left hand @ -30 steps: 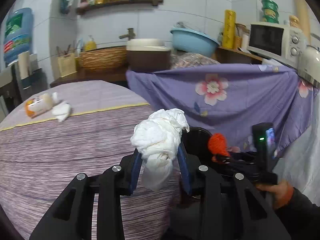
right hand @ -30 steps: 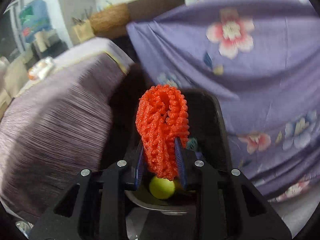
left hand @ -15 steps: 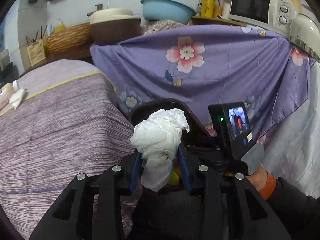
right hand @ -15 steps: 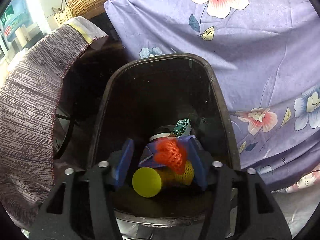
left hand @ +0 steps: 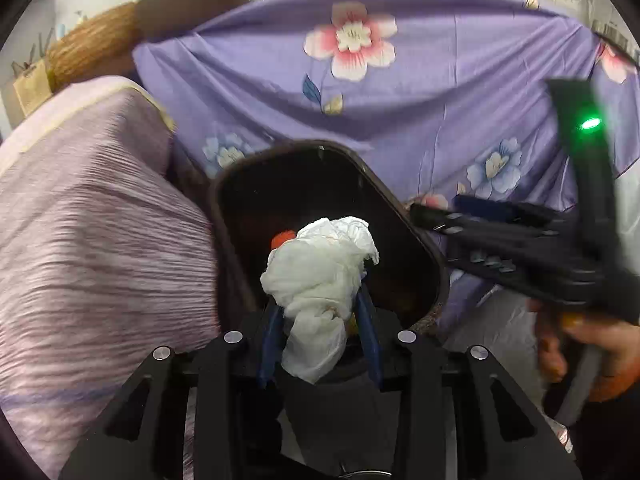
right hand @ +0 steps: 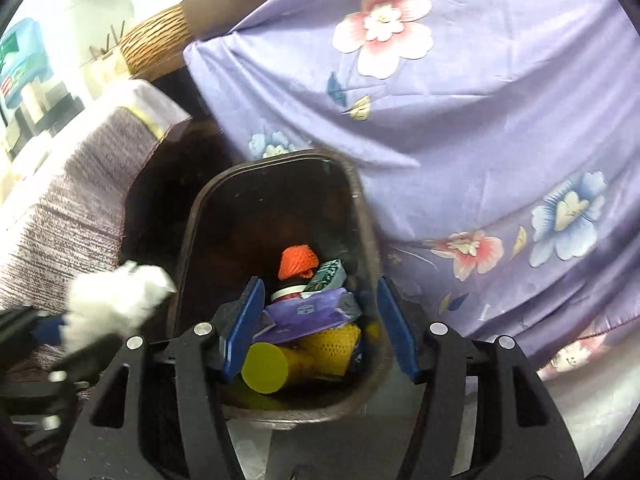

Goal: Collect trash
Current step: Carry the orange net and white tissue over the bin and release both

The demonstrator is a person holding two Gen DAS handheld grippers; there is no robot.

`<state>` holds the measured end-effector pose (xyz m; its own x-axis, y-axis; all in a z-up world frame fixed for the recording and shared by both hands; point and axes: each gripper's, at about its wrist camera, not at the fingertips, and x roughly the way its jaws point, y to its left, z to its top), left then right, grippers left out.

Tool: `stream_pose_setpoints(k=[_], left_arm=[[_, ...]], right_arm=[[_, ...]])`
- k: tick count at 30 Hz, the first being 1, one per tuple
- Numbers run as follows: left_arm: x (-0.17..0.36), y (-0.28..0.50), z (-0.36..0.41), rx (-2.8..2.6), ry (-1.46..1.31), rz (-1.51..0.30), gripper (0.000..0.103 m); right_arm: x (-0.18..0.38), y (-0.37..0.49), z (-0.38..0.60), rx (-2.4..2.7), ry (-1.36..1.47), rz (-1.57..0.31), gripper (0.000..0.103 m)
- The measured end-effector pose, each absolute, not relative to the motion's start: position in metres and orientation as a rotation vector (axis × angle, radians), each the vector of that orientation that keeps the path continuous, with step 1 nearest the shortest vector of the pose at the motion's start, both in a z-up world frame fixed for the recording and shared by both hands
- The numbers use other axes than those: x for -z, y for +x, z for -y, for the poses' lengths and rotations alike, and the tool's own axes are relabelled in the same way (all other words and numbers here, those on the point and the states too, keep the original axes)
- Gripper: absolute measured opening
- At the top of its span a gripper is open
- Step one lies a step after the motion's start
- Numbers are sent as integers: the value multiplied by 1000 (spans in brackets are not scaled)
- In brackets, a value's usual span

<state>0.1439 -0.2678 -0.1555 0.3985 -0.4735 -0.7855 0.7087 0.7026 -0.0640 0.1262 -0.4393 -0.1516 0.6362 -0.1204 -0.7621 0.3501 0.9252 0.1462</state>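
Bin (right hand: 362, 216) between striped table (right hand: 68, 216) at left and draped cloth (right hand: 480, 120) behind; net (right hand: 298, 260) inside.

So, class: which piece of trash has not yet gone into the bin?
The white crumpled tissue, clamped in the left hand-held gripper above the bin; the orange net and yellow tube already lie inside.

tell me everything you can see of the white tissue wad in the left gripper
The white tissue wad is a crumpled, twisted lump of soft paper, bulging above the pads with a thinner tail hanging below. The left gripper is shut on its lower part between blue pads, holding it upright over the dark trash bin. Nothing else visibly touches it.
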Motion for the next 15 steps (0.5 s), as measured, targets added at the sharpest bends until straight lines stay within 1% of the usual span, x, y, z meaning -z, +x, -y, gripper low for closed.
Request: stream_pose_setpoints(k=[11,14,15], left_arm=[[195,162,320,812,390,-959,36],[206,167,330,813,410,-987,36],[209,170,332,813,415,-992,38]], right_arm=[[149,99,466,356,323,-833,59],[148,94,471,371,328,-829,59],[148,93,472,375,332,-829,59]])
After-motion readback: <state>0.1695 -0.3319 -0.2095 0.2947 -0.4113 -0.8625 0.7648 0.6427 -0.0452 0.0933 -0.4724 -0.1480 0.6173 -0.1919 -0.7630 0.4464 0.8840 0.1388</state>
